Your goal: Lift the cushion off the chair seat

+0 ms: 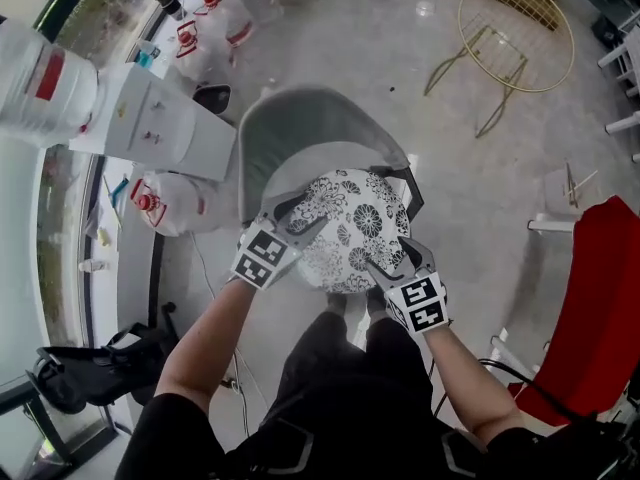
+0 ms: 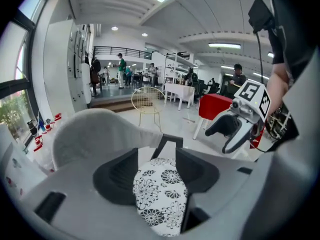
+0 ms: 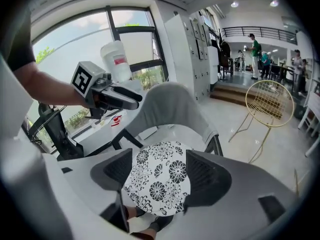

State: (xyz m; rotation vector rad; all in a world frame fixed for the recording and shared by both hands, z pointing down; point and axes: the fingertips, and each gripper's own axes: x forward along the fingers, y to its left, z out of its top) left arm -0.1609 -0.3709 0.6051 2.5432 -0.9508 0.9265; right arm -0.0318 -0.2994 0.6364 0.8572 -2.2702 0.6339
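A round white cushion [image 1: 355, 230] with black flowers lies on the seat of a grey chair [image 1: 300, 118]. My left gripper [image 1: 297, 216] sits at the cushion's front left edge, jaws open, and nothing is gripped. My right gripper [image 1: 398, 258] is at the front right edge, also open. In the left gripper view the cushion [image 2: 160, 196] shows in the gap between the dark pads [image 2: 117, 176], with the right gripper [image 2: 240, 124] beyond. The right gripper view has the cushion [image 3: 160, 176] below its spread pads [image 3: 207, 176], and the left gripper [image 3: 107, 96] is further back.
A gold wire chair [image 1: 515, 38] stands at the back right and a red chair [image 1: 600, 308] close on the right. A white water dispenser [image 1: 150, 118] and several water bottles [image 1: 220, 18] line the left. A black stand [image 1: 90, 368] sits at the front left.
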